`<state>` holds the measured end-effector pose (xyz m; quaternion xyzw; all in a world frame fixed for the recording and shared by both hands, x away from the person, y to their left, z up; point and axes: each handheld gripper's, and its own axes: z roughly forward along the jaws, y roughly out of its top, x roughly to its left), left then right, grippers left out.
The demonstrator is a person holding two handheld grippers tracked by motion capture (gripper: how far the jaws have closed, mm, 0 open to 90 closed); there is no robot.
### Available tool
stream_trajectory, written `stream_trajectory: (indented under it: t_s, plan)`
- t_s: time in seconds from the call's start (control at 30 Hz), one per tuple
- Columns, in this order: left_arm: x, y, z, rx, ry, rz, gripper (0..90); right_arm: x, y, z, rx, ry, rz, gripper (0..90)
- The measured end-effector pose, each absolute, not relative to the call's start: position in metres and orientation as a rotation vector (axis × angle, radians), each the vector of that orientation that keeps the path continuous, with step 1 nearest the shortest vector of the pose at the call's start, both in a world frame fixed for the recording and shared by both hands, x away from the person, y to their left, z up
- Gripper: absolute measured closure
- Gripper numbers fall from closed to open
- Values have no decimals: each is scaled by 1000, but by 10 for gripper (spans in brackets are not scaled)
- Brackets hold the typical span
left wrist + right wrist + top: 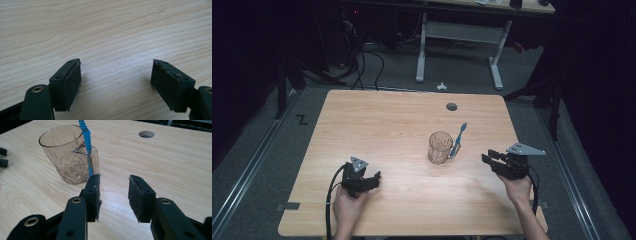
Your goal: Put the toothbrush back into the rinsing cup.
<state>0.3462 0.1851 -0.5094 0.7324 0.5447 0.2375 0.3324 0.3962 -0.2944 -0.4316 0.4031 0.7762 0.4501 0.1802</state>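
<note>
A glass mug [440, 147] stands on the table [377, 120], a bit right of the middle. It has a cut pattern on its side. A blue toothbrush [458, 139] leans on the right side of the mug. Its low end sits by the mug's handle and its head sticks up and away toward the far side.

The right gripper [488, 156] is at the right of the table, near the edge. A hand [515, 189] holds it. It points left toward the mug. Its jaws are partly spread and nothing is between them. In the right gripper view, the mug [68, 155] and toothbrush [85, 135] sit just past the tips of the right gripper [113, 195], a little to the left.

The left gripper [374, 178] is at the near left, well apart from the mug. A hand [346, 207] holds it too. In the left gripper view, the left gripper [116, 85] is spread wide over bare wood, with nothing in it.

A round hole [452, 106] is in the table at the far side.
</note>
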Motion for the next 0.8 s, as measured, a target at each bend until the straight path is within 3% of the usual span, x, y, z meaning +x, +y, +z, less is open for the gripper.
stream_trajectory:
  t_s: [0.8]
  plan:
    - [346,185,-509,1914,1423,621,249,402,-302,-453,1218,2179,1217,621]
